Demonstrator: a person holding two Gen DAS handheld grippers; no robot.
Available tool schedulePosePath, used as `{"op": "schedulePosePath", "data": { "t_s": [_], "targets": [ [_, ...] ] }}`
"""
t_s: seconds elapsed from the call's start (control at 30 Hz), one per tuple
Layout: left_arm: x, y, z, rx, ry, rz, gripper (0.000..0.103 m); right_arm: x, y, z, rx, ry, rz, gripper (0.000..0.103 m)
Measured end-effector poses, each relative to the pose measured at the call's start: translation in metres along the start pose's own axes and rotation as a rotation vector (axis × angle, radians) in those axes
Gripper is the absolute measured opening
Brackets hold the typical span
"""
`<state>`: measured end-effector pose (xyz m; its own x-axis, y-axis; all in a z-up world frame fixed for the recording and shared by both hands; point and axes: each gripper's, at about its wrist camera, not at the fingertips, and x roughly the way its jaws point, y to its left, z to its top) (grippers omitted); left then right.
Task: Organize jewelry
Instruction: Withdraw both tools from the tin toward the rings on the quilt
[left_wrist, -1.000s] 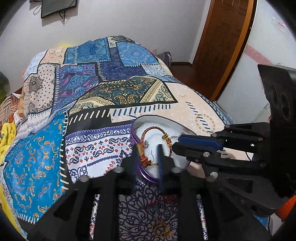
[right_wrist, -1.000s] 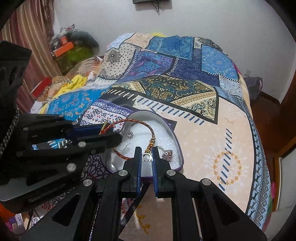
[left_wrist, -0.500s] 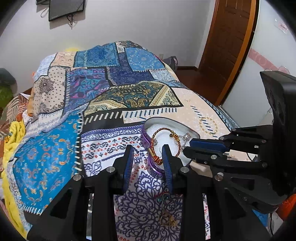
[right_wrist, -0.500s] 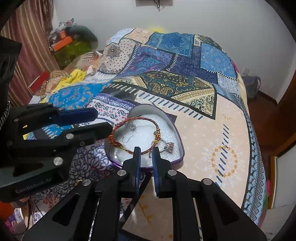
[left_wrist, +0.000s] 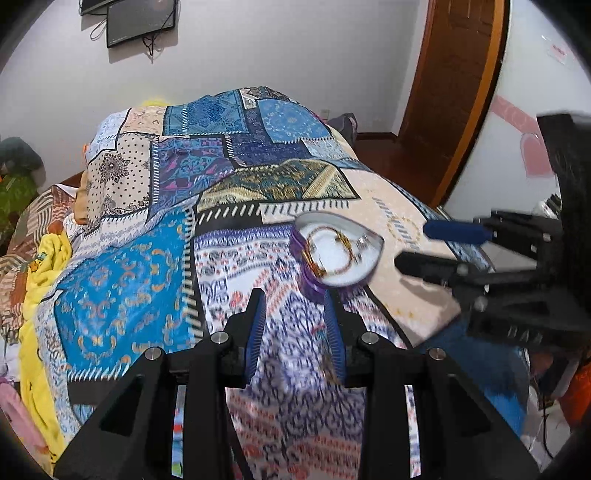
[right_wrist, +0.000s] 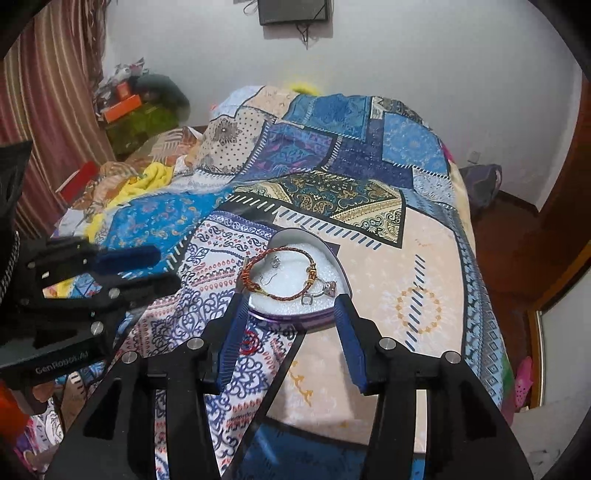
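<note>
A purple heart-shaped tin (right_wrist: 334, 247) with white lining lies on the patchwork bedspread (right_wrist: 369, 199). Inside it lie a red and gold braided bracelet (right_wrist: 284, 295), a ring with a reddish stone (right_wrist: 328, 288) and small silver earrings (right_wrist: 274, 263). The tin also shows in the left wrist view (left_wrist: 314, 288), with the bracelet (left_wrist: 325, 271) in it. My right gripper (right_wrist: 291, 306) is open and empty, just in front of the tin. My left gripper (left_wrist: 293, 301) is open and empty, just short of the tin's near edge.
The bedspread (left_wrist: 147, 258) covers a bed that drops off at the near and right edges. Yellow cloth (left_wrist: 40, 266) and clutter lie at the left. A wooden door (left_wrist: 454, 92) stands at the right. A small gold piece of jewelry (left_wrist: 328, 363) lies blurred near the left fingers.
Both grippers have opened wide and pulled back from the tin. The bracelet, held over the tin a second ago, now lies in it.
</note>
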<state>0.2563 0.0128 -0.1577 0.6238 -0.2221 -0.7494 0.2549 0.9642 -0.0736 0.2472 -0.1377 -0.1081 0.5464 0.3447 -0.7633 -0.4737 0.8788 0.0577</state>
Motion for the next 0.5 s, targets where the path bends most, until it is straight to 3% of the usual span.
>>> {"op": "schedulePosePath", "data": {
  "t_s": [0.3,0.5],
  "targets": [
    [-0.003,-0.018,-0.033,0.042,0.066,-0.007,0.034,-0.018,0.004,-0.014,0.013,-0.029,-0.017,0.045],
    [-0.002,-0.013,-0.05,0.003,0.084,0.0,0.034,-0.014,0.014,-0.026,0.002,-0.008,-0.002,0.045]
  ]
}}
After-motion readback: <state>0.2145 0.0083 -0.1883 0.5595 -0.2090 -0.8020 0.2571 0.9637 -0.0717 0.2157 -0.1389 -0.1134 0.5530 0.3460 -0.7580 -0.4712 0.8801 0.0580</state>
